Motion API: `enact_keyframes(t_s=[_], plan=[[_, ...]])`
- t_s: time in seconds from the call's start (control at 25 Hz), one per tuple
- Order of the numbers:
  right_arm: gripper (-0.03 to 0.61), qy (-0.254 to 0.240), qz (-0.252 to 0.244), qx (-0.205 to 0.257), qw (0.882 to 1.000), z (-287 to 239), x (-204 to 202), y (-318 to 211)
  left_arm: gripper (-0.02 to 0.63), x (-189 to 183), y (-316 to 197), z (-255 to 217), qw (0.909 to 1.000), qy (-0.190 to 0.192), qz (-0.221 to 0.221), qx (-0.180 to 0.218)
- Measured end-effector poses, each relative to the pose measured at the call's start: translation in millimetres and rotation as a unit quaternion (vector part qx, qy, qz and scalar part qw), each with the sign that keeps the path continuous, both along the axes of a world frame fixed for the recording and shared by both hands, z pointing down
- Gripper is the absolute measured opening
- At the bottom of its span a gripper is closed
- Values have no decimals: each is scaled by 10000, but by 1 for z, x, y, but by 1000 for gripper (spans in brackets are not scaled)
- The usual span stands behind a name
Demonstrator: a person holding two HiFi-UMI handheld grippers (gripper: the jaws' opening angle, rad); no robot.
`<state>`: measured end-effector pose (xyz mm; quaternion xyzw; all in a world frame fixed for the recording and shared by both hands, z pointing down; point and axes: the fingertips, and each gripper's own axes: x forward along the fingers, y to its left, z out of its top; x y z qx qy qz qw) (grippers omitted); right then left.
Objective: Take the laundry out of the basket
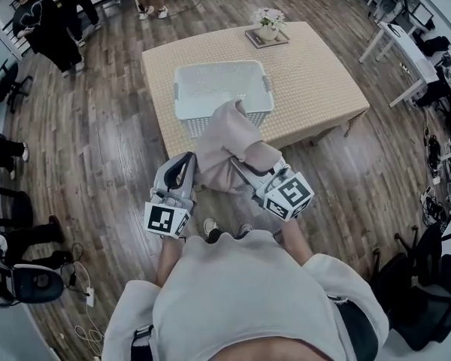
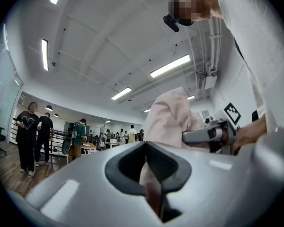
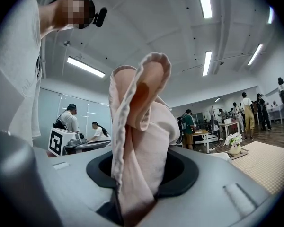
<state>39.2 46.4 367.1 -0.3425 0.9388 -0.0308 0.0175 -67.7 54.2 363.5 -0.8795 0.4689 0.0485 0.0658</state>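
Observation:
A pale pink cloth (image 1: 227, 145) hangs bunched between my two grippers, lifted clear in front of the white laundry basket (image 1: 221, 89) on the table. My left gripper (image 1: 186, 173) is shut on one part of the cloth (image 2: 154, 188), which runs down into its jaws. My right gripper (image 1: 244, 173) is shut on another part of the cloth (image 3: 137, 164), whose folds rise tall out of its jaws. Both grippers point upward, close together, near the person's chest. The basket's inside looks empty from the head view.
The basket stands on a table with a beige cloth (image 1: 316, 81), beside a small flower vase on a tray (image 1: 267, 27). Wooden floor surrounds the table. People stand at the far left (image 1: 49, 21), and chairs and desks line the right side (image 1: 406, 43).

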Motion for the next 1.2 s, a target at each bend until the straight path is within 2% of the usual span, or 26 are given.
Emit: enact_keyframes(t_s=[0.36, 0.6, 1.2], plan=[[181, -78, -143, -121, 9998, 11, 70, 56, 11, 74, 57, 9, 9997, -127, -116, -176], [181, -150, -278, -241, 9992, 23, 103, 88, 11, 109, 93, 19, 9993, -146, -267, -236], [181, -172, -386, -70, 9991, 16, 102, 93, 11, 109, 101, 12, 9991, -155, -388, -116]])
